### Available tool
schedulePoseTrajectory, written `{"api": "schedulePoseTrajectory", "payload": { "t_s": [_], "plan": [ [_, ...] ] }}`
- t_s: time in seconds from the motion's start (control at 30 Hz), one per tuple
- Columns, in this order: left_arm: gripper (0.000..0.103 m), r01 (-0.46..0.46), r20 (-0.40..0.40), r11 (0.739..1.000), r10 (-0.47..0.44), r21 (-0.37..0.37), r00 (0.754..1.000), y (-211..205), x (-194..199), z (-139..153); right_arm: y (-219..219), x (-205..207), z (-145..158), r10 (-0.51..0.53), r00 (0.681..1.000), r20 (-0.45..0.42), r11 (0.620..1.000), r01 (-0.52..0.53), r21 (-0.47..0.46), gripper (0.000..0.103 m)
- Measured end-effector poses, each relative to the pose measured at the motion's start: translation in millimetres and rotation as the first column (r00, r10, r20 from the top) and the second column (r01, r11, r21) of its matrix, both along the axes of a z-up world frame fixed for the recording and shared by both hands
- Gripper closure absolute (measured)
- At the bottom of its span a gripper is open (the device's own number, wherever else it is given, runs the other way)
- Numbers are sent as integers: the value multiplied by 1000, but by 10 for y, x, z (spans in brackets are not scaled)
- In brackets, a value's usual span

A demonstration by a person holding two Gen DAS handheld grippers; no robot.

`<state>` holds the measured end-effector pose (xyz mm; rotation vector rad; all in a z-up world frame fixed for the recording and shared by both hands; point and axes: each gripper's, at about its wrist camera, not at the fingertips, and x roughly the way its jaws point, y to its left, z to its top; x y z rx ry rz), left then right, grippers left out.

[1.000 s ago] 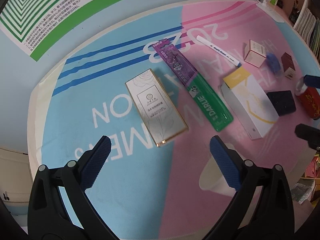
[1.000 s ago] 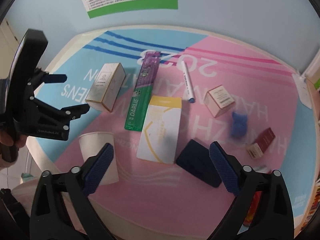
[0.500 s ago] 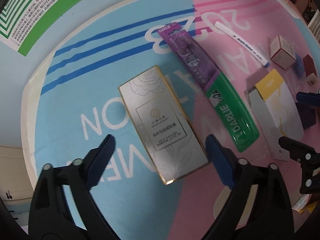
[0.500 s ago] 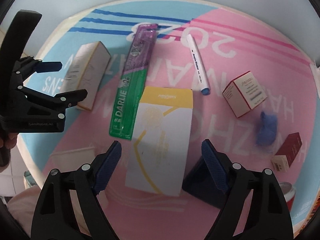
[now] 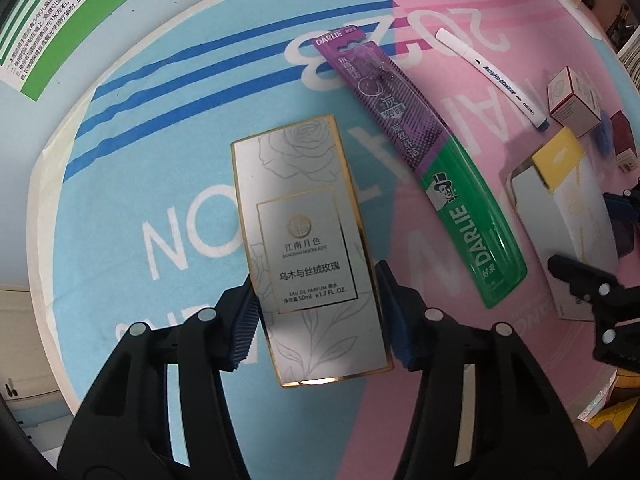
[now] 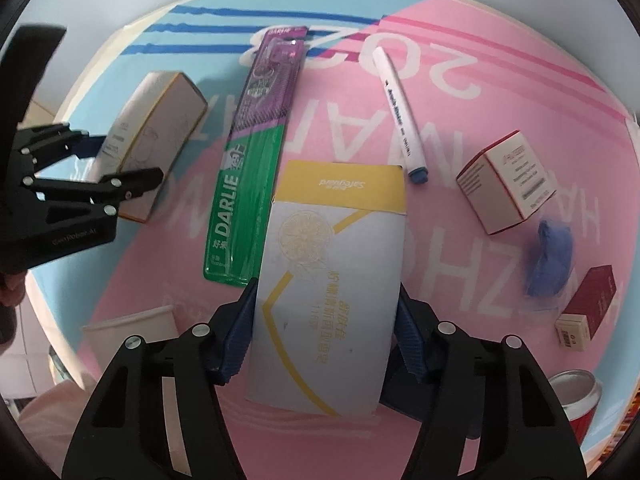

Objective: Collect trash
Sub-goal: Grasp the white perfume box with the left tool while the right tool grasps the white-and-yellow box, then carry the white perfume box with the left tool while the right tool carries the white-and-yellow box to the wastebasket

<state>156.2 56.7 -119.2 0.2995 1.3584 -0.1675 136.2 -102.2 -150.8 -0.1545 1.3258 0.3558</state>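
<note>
My left gripper (image 5: pixel 316 316) is shut on a silver perfume box with gold edges (image 5: pixel 304 236); its blue pads press both long sides. The same box shows in the right wrist view (image 6: pixel 156 136), with the left gripper (image 6: pixel 92 164) at its near end. My right gripper (image 6: pixel 324 332) is shut on a white and yellow soap box (image 6: pixel 332 280), one pad on each side. The soap box also shows at the right of the left wrist view (image 5: pixel 568 216), with the right gripper (image 5: pixel 592 252) on it. Both boxes rest on the blue and pink mat (image 5: pixel 168 160).
A green and purple Darlie toothbrush pack (image 6: pixel 256 148) lies between the two boxes. A white marker (image 6: pixel 400 112), a small white and red box (image 6: pixel 508 184), a crumpled blue scrap (image 6: pixel 548 260), a dark red box (image 6: pixel 588 308), a red can (image 6: pixel 576 396) and a paper cup (image 6: pixel 132 328) lie around.
Both grippers have moved down and forward onto their boxes. The jaws were wide open before and have closed on the perfume box and the soap box.
</note>
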Motion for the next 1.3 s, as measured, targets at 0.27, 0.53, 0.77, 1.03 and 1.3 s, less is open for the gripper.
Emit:
{"api": "schedulePoseTrajectory", "payload": {
  "t_s": [0.27, 0.53, 0.77, 1.03, 1.3],
  "plan": [
    [52, 14, 53, 1000, -13, -28, 999, 62, -83, 160, -89, -44, 344, -26, 997, 72, 999, 23, 39, 40],
    [52, 116, 129, 992, -111, -38, 985, 29, -308, 457, -207, -327, 756, -55, 987, 151, 998, 50, 39, 40],
    [52, 293, 171, 955, -284, -34, 944, -251, -558, 687, -384, -778, 887, -165, 972, 165, 986, 161, 37, 40],
    [52, 571, 166, 820, -557, -49, 814, -935, -1109, 754, -912, -1700, 911, -426, 890, 163, 904, 425, 44, 40],
    [52, 793, 153, 608, -780, -46, 607, -1824, -2064, 725, -1521, -2813, 875, -641, 752, 153, 766, 641, 56, 40]
  ]
}}
